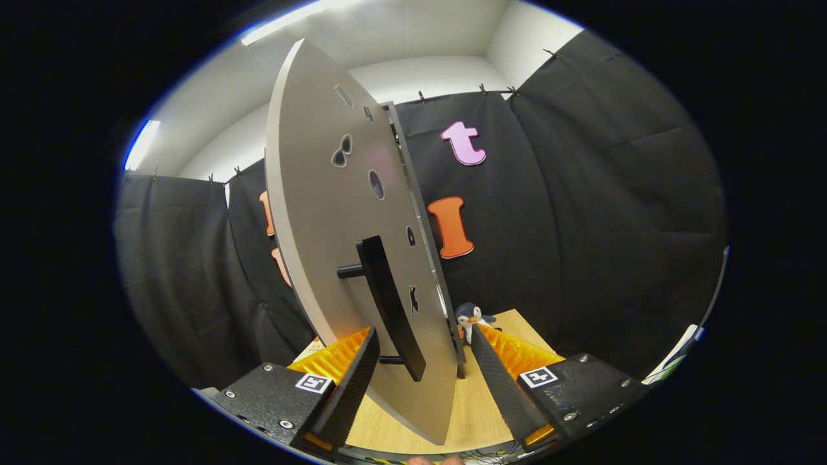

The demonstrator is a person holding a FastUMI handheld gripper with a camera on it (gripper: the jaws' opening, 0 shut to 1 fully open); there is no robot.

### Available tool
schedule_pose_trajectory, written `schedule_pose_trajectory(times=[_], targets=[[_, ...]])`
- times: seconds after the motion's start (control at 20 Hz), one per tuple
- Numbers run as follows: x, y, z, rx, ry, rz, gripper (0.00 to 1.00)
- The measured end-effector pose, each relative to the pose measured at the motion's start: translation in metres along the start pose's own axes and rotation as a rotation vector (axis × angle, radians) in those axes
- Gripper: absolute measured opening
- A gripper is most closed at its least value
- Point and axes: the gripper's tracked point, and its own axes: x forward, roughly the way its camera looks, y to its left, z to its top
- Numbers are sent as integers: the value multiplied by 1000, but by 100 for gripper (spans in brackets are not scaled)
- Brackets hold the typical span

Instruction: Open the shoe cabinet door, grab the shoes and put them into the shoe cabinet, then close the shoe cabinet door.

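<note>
The grey shoe cabinet door stands swung out, nearly edge-on to me, with small cut-out shapes in its face. Its black bar handle sticks out on two posts. My gripper is open, and its fingers straddle the door's lower part. The handle lies just inside the left finger. The right finger is on the far side of the door edge, with a small gap to it. Behind the door's far edge runs a narrow strip of the cabinet frame.
A light wooden tabletop lies under the fingers. A small penguin toy sits on it just beyond the right fingertip. Black cloth walls close in the booth all round. A white object is at the far right.
</note>
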Motion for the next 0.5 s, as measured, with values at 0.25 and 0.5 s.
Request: schedule_pose_trajectory(times=[0.25, 0.5], targets=[[8, 40, -9, -16, 5, -27, 91], [32, 95, -18, 0, 1, -1, 90]])
